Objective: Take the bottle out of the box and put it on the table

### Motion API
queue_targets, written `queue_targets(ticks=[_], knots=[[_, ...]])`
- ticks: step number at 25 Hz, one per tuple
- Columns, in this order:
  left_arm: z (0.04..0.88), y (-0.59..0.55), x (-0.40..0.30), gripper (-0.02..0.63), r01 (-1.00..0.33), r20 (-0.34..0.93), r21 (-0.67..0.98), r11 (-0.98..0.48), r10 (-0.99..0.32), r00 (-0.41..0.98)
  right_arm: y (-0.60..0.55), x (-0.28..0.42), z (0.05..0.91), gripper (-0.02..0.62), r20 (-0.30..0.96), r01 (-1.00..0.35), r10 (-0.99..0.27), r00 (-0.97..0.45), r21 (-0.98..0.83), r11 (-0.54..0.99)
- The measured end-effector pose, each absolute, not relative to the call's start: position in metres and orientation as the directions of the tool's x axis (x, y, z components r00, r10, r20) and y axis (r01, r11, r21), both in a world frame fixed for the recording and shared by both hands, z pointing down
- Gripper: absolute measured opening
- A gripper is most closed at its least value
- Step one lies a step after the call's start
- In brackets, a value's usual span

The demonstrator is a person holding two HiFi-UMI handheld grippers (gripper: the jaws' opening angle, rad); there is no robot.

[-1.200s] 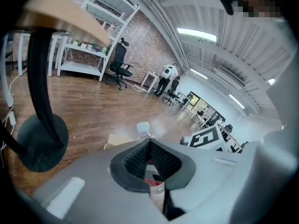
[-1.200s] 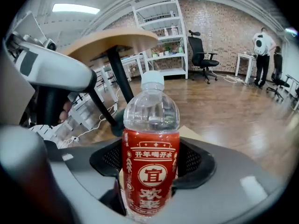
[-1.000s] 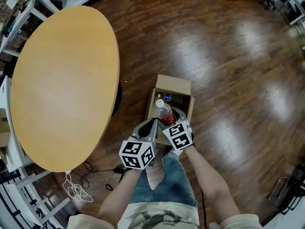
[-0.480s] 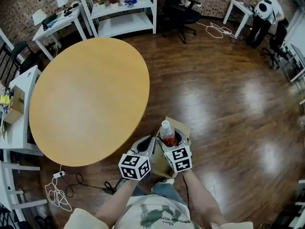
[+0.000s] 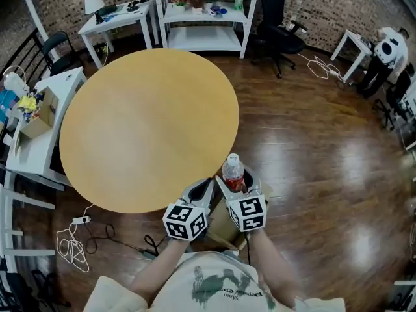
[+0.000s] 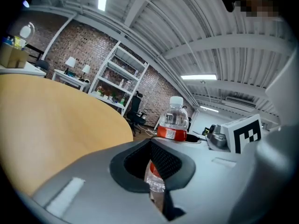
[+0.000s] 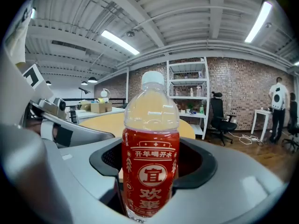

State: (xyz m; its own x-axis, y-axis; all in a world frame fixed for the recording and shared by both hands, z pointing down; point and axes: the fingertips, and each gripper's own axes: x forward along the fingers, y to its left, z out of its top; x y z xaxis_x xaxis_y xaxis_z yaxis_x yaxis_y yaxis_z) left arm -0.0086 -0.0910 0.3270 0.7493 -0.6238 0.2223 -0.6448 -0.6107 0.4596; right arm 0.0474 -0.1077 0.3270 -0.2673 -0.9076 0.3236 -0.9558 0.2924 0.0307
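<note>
A clear bottle (image 5: 233,172) with a white cap and a red label stands upright in my right gripper (image 5: 235,182), which is shut on its body. In the right gripper view the bottle (image 7: 150,157) fills the space between the jaws. It hangs just off the near right rim of the round wooden table (image 5: 143,122). My left gripper (image 5: 201,190) sits close on the left, jaws together and holding nothing; its view shows the bottle (image 6: 174,122) just beyond the jaws. The cardboard box (image 5: 224,229) is on the floor below, mostly hidden by the grippers.
A white shelf unit (image 5: 208,12) and a black office chair (image 5: 278,25) stand beyond the table. White desks (image 5: 39,129) with clutter line the left side. Cables (image 5: 71,252) lie on the dark wood floor. A person (image 5: 390,51) stands at the far right.
The bottle has come up out of the box in my right gripper, to beside the table's near rim. The left gripper stayed alongside. The box has slipped under the grippers.
</note>
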Motion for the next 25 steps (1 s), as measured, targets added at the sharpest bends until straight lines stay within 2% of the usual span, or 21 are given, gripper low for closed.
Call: queue_targets(ticks=[14, 25], knots=[[0.326, -0.143, -0.142, -0.002, -0.762, 0.21, 0.459, -0.456, -0.778, 0.592, -0.175, -0.095, 0.322, 0.308, 0.286, -0.882, -0.854, -0.434, 0.057, 0.467], [0.336, -0.176, -0.238, -0.003, -0.809, 0.243, 0.441, -0.388, -0.817, 0.524, -0.229, -0.198, 0.348, 0.308, 0.285, -0.853, -0.824, -0.49, 0.039, 0.52]])
